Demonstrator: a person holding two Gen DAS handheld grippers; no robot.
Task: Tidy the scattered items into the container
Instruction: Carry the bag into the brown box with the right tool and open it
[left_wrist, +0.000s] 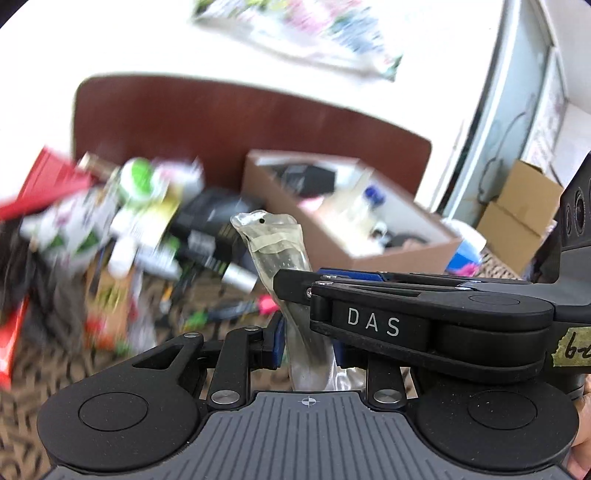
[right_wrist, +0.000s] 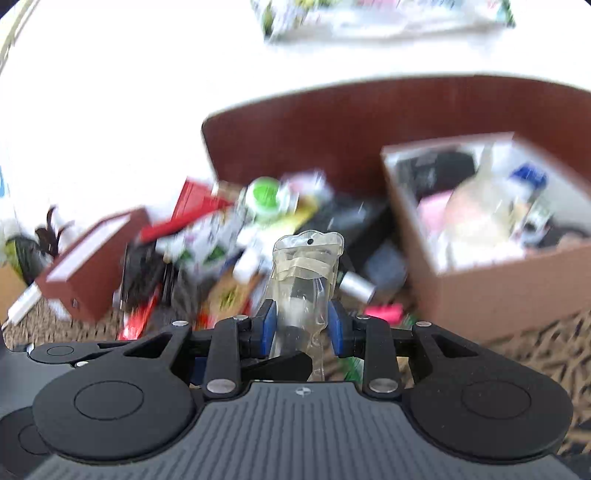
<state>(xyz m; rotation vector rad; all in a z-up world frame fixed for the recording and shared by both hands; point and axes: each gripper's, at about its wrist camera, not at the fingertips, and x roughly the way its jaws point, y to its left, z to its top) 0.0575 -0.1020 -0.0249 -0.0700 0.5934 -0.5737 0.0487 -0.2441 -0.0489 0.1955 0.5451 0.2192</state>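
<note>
A clear plastic packet (right_wrist: 304, 280), taped across its upper part with a small hole near the top, is gripped by both tools at once. In the right wrist view the right gripper (right_wrist: 301, 326) is closed on it, blue pads pressed against both sides, packet standing upright between them. In the left wrist view the left gripper (left_wrist: 308, 345) is clamped on the same packet (left_wrist: 275, 243) lower down, and the right tool's black fingers marked DAS are seen crossing from the right and pinching it just above.

The packet is held up off the patterned carpet (right_wrist: 535, 354), clear of the clutter. The cardboard box (right_wrist: 491, 288), the container, is seen to the right, already holding mixed items, and is apart from the packet. A blurred pile of scattered items (right_wrist: 236, 251) is spread on the floor behind and left of the packet: a green-lidded jar (right_wrist: 264, 194), a red box (right_wrist: 192, 210), dark packages. A dark red panel (right_wrist: 332, 122) stands behind. More cardboard boxes (left_wrist: 517, 214) are seen far right in the left view.
</note>
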